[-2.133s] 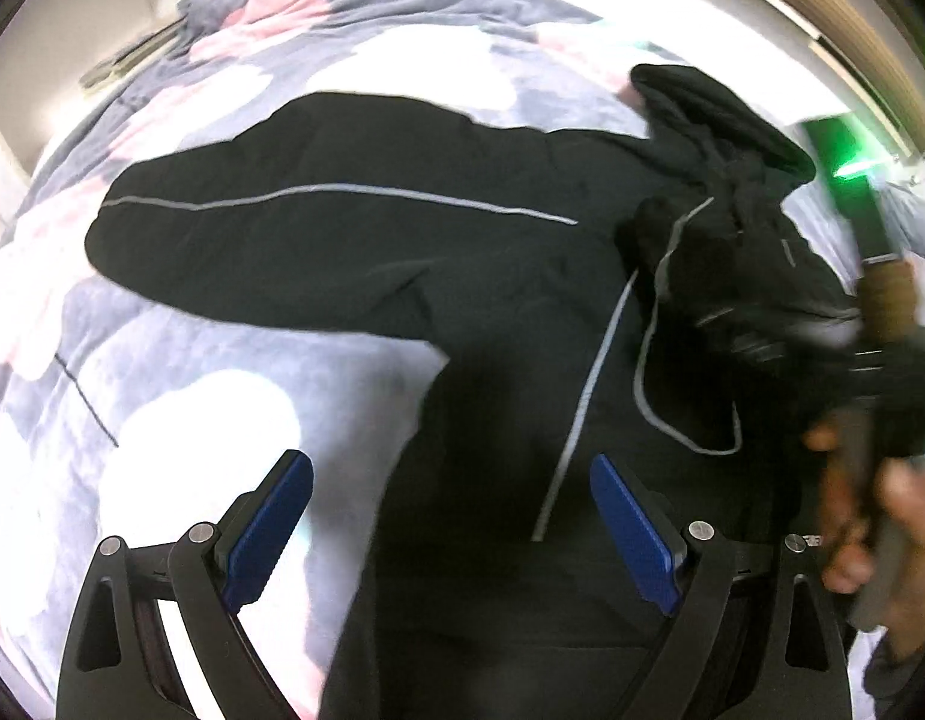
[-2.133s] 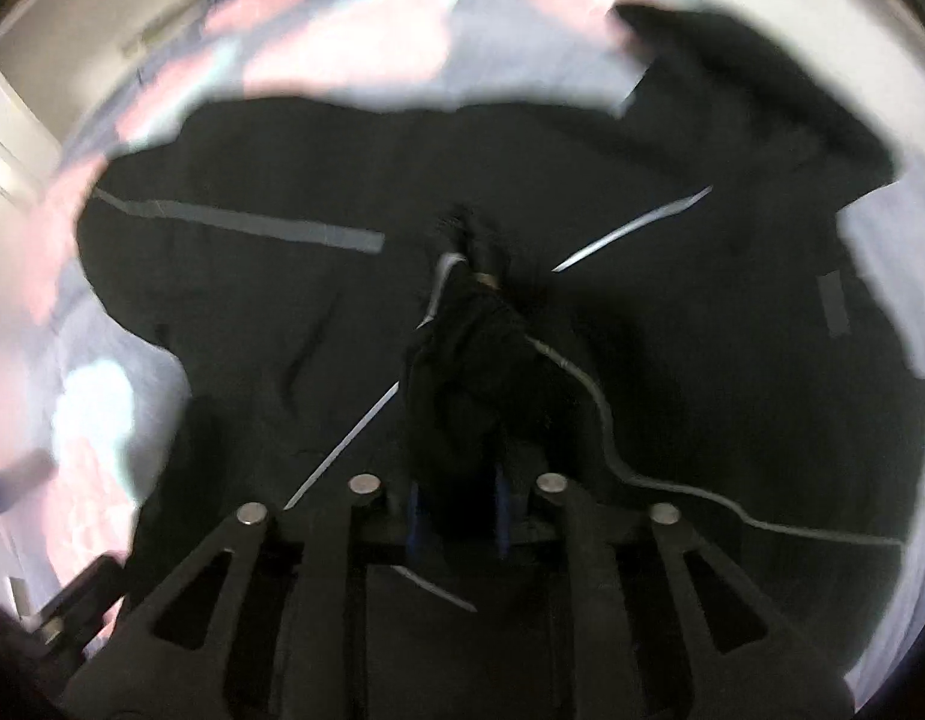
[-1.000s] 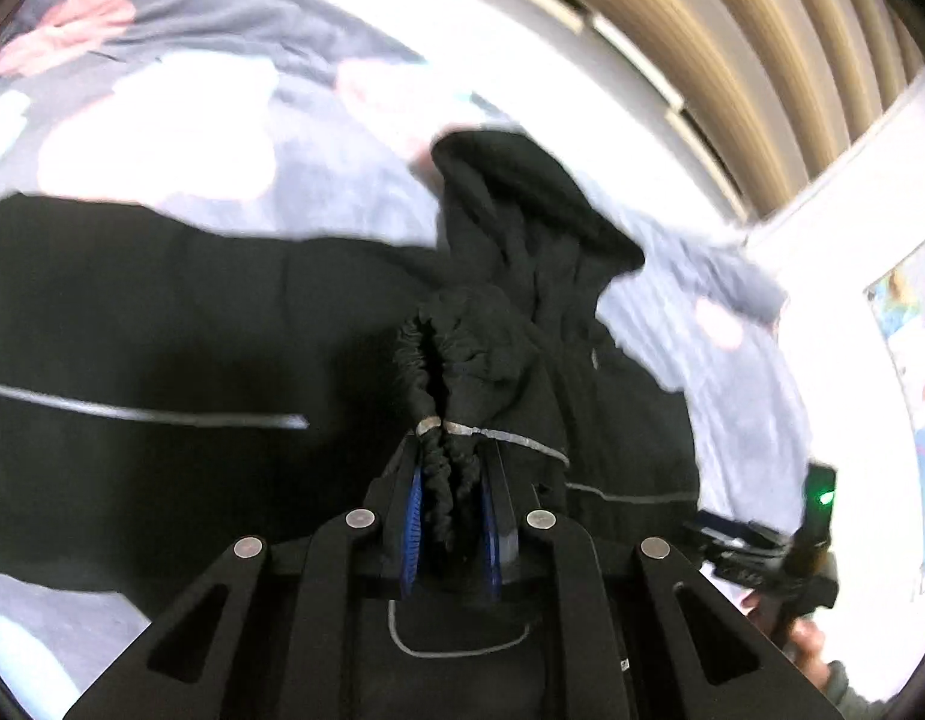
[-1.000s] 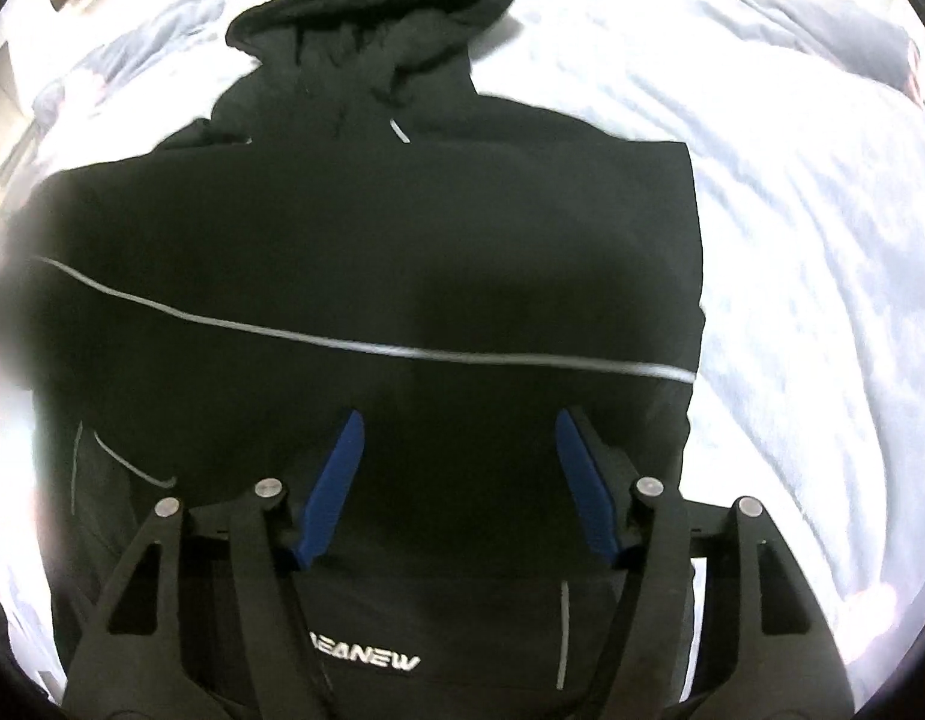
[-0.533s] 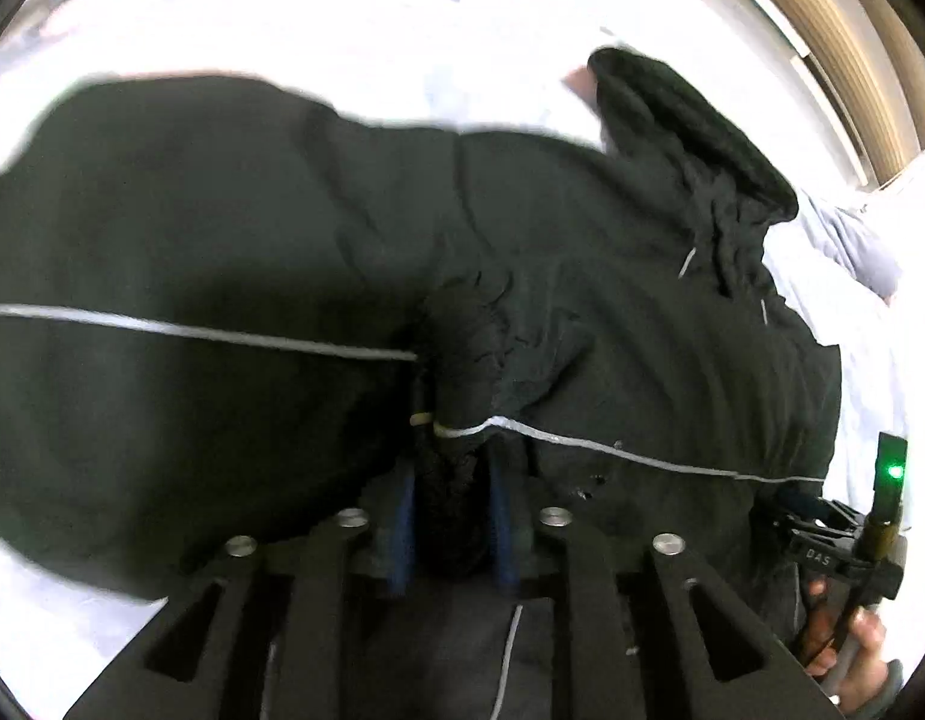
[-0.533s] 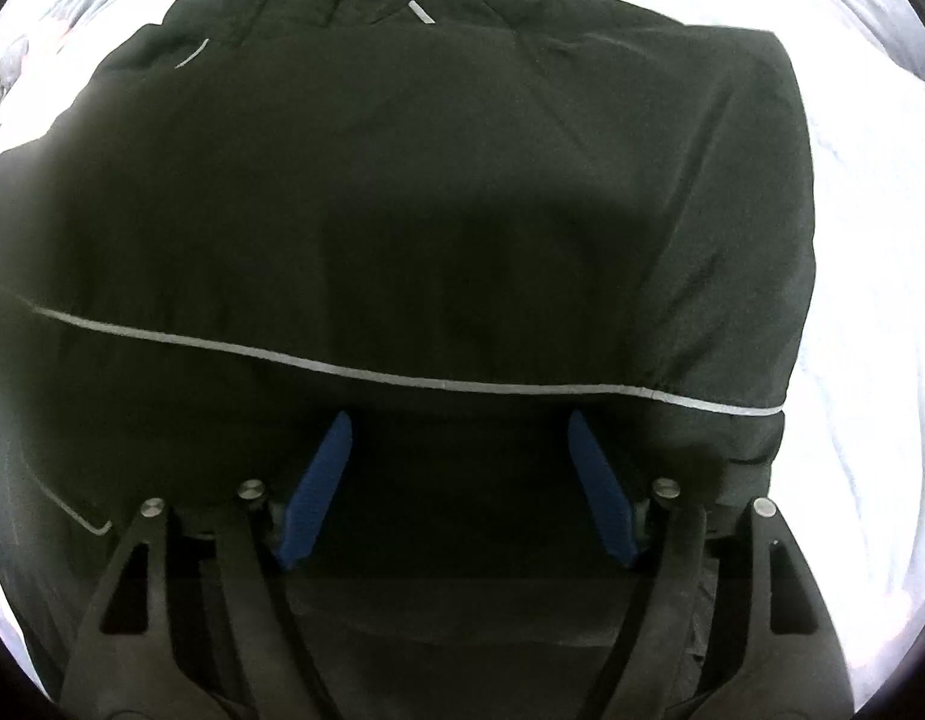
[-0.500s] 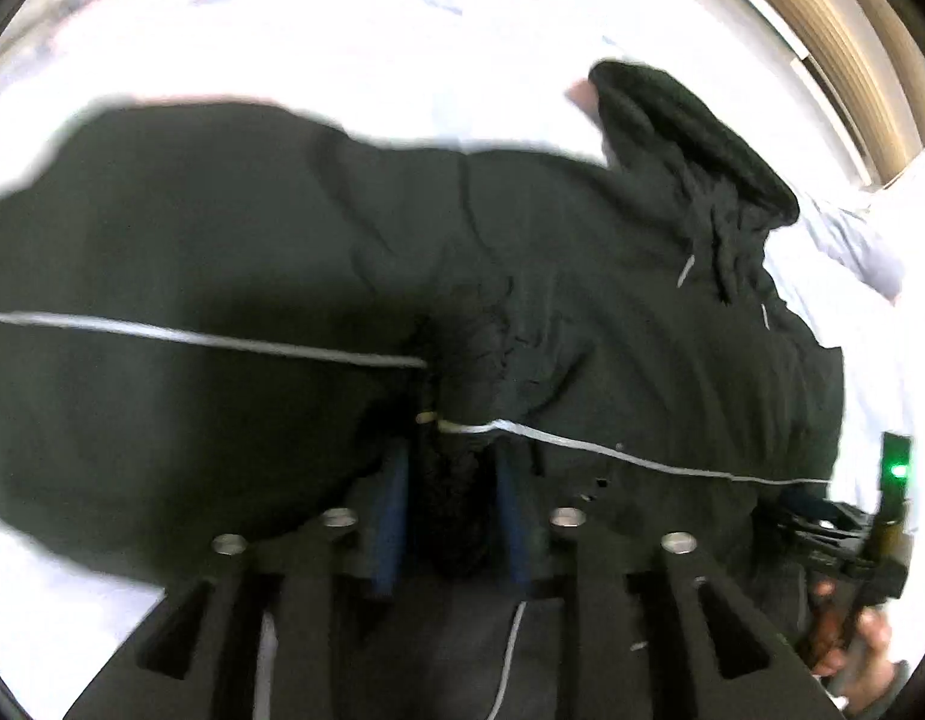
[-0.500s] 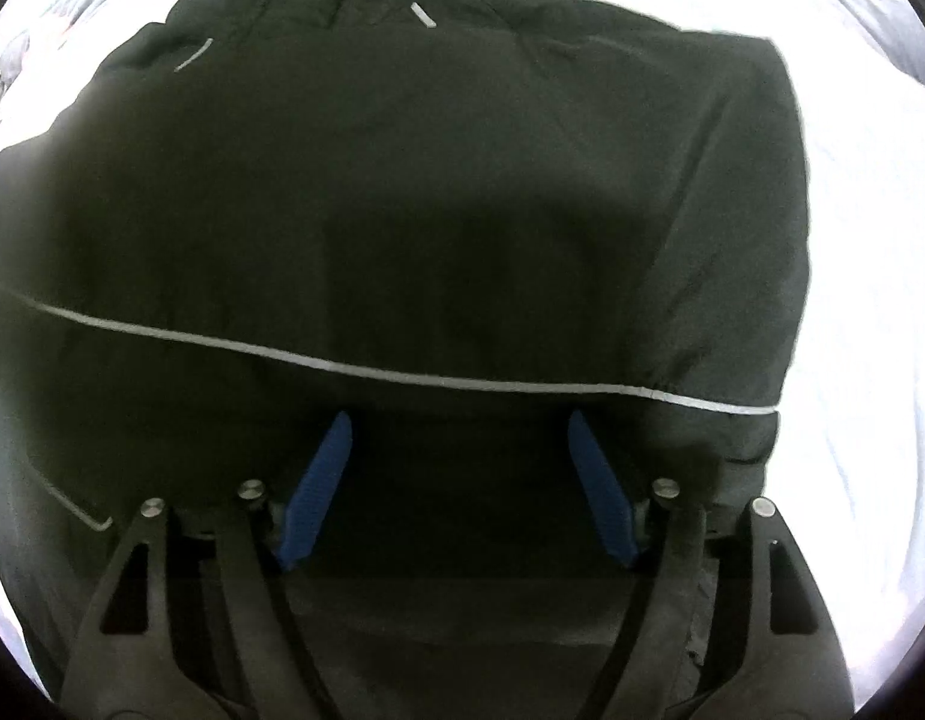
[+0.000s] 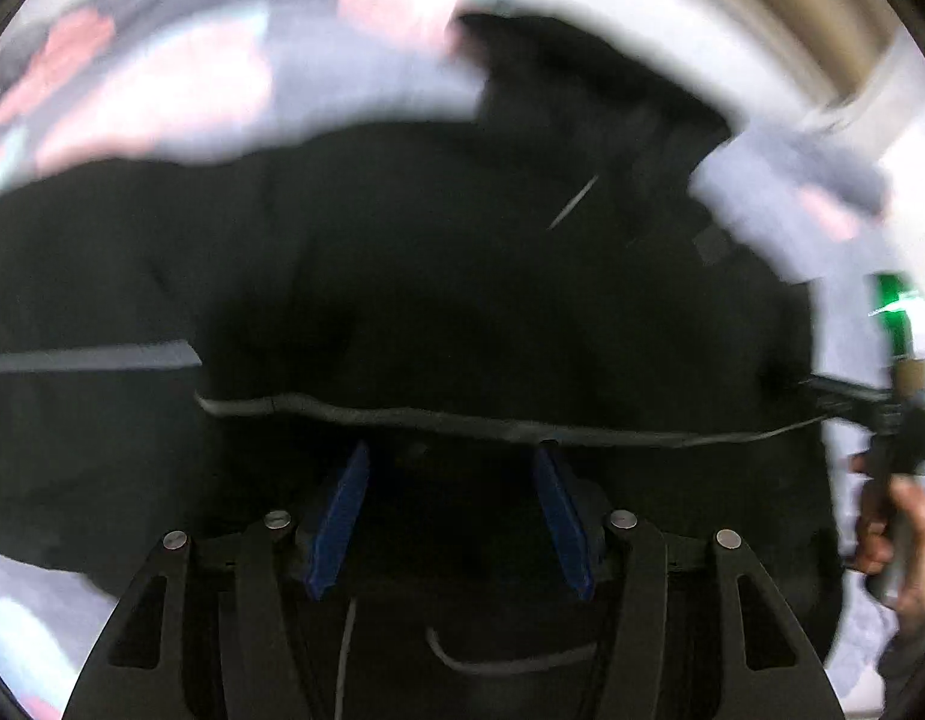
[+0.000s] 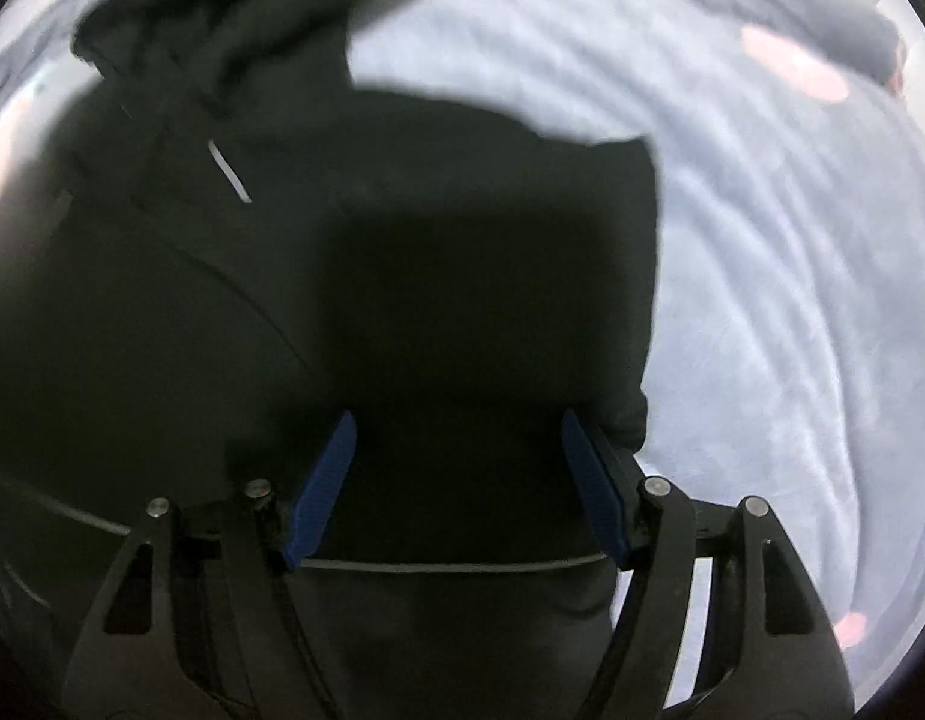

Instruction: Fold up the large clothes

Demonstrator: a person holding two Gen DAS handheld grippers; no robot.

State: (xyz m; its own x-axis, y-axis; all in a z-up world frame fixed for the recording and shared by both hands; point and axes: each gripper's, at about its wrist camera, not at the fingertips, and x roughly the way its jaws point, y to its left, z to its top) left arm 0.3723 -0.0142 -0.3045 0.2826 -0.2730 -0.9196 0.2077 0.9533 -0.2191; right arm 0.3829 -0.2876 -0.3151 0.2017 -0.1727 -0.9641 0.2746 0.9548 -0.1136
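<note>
A large black hooded jacket (image 9: 462,276) with thin grey piping lies spread on a bed; it also fills the right wrist view (image 10: 354,276), hood at the top left. My left gripper (image 9: 453,510) is open, blue pads apart, just above the jacket where a sleeve is folded across the body. My right gripper (image 10: 459,480) is open and empty over the jacket's right part, close to its side edge. It shows in the left wrist view (image 9: 882,414), held in a hand at the far right.
The jacket lies on a grey-blue bedspread (image 10: 792,240) with pink and white flower shapes (image 9: 162,78). Bare bedspread stretches to the right of the jacket. A wall with a pale slatted panel (image 9: 792,6) runs behind the bed.
My left gripper was shut on the bunched sleeve cuff and has let it go, and now stands open. The sleeve now lies across the jacket. My right gripper stayed open and shifted right.
</note>
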